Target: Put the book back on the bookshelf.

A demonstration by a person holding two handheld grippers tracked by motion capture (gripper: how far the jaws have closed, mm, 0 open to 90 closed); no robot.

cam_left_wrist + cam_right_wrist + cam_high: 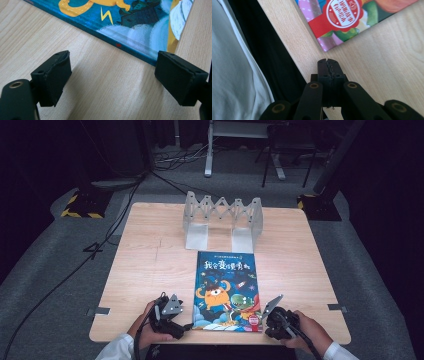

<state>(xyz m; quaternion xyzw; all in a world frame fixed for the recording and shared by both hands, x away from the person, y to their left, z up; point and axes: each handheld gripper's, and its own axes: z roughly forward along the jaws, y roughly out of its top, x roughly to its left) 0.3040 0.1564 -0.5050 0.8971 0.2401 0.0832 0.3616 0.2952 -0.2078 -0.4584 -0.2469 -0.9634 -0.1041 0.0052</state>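
the left claw (112, 80) gapes wide beside the picture book (227, 290) on the bench (150, 265), while the right claw (328, 65) sits pinched together, empty, near the book's corner.

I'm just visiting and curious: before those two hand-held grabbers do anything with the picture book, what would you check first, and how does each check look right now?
1. Colourful picture book lies flat and closed on the light wooden table: ok.
2. Left gripper open, fingers apart beside the book's edge: ok.
3. Nothing between the left fingers but bare table: ok.
4. Right gripper ready to grasp: not ok, its fingers are shut together with nothing in them, short of the book's corner.
5. Grey zigzag book rack stands upright behind the book, slots free: ok.
6. Whether either gripper touches the book: cannot tell.
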